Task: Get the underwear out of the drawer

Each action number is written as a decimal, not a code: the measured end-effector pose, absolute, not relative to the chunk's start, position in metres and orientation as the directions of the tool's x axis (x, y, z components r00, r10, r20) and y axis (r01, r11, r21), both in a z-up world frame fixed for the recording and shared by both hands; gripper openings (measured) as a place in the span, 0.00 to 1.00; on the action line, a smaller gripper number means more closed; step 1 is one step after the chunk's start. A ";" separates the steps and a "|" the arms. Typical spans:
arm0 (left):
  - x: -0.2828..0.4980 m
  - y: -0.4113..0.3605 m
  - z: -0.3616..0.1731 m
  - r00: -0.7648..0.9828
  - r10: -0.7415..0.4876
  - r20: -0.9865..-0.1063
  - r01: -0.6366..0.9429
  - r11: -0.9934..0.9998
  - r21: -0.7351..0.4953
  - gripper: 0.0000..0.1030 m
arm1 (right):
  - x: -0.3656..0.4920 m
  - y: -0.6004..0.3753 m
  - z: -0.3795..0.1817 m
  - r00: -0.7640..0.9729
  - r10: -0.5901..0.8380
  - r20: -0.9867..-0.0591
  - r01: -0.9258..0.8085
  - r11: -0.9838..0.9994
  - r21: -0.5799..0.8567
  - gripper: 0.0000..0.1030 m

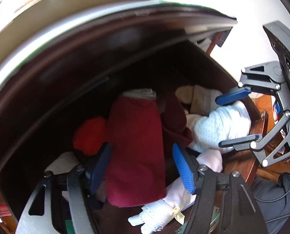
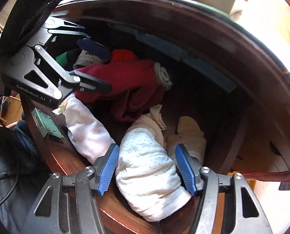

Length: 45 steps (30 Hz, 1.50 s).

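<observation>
A rolled dark-red underwear piece (image 1: 135, 146) is straddled by the left gripper (image 1: 141, 167), pads not visibly pressing. At the drawer (image 2: 213, 62) front edge, a white dotted roll (image 2: 146, 167) is flanked by the right gripper (image 2: 146, 169), part-open.

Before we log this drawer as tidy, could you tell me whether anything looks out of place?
Yes. The pink roll lies askew on the drawer's front edge, its lace end hanging past it beside the lock plate. The red roll and dotted white roll lie crooked, loose among crumpled cloth.
</observation>
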<state>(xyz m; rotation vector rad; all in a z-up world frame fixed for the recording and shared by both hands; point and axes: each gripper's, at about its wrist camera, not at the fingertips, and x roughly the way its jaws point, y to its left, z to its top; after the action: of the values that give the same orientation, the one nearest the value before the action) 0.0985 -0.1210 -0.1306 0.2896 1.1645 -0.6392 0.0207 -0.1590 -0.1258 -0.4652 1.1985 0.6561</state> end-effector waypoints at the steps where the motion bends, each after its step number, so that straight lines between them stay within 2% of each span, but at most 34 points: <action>1: 0.099 -0.122 -0.132 0.235 -0.313 -0.920 0.607 0.786 -0.113 0.64 | 0.023 -0.158 -0.128 0.205 0.217 -0.954 -0.685 0.729 0.019 0.61; 10: 0.109 -0.123 -0.147 0.181 -0.300 -0.937 0.600 0.788 -0.136 0.64 | 0.035 -0.148 -0.152 0.126 0.184 -0.975 -0.685 0.727 0.049 0.60; 18: 0.113 -0.122 -0.154 0.159 -0.294 -0.943 0.594 0.791 -0.147 0.64 | 0.040 -0.138 -0.165 0.102 0.172 -0.980 -0.689 0.723 0.055 0.52; 20: 0.111 -0.122 -0.155 0.158 -0.290 -0.944 0.599 0.788 -0.141 0.61 | 0.039 -0.137 -0.167 0.105 0.175 -0.979 -0.690 0.722 0.055 0.48; 22: 0.108 -0.123 -0.154 0.172 -0.271 -0.947 0.607 0.786 -0.114 0.54 | 0.037 -0.136 -0.167 0.112 0.174 -0.978 -0.689 0.723 0.050 0.44; 24: 0.105 -0.122 -0.153 0.184 -0.261 -0.948 0.610 0.787 -0.098 0.40 | 0.033 -0.136 -0.165 0.121 0.180 -0.976 -0.691 0.722 0.048 0.40; 30: 0.095 -0.120 -0.147 0.219 -0.256 -0.942 0.610 0.789 -0.072 0.24 | 0.016 -0.142 -0.159 0.186 0.208 -0.960 -0.671 0.740 0.030 0.34; 33: 0.088 -0.117 -0.141 0.246 -0.261 -0.934 0.603 0.795 -0.063 0.21 | 0.013 -0.148 -0.157 0.213 0.225 -0.951 -0.656 0.754 0.032 0.33; 45: 0.073 -0.067 -0.099 0.368 -0.315 -0.875 0.528 0.845 -0.083 0.19 | -0.007 -0.177 -0.132 0.342 0.290 -0.894 -0.597 0.801 0.031 0.32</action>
<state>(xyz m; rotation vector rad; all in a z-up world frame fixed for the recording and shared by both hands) 0.0727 -0.0675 -0.0995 0.2259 1.0650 -0.5473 -0.0068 -0.1773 -0.1316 -0.3273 1.0773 0.5901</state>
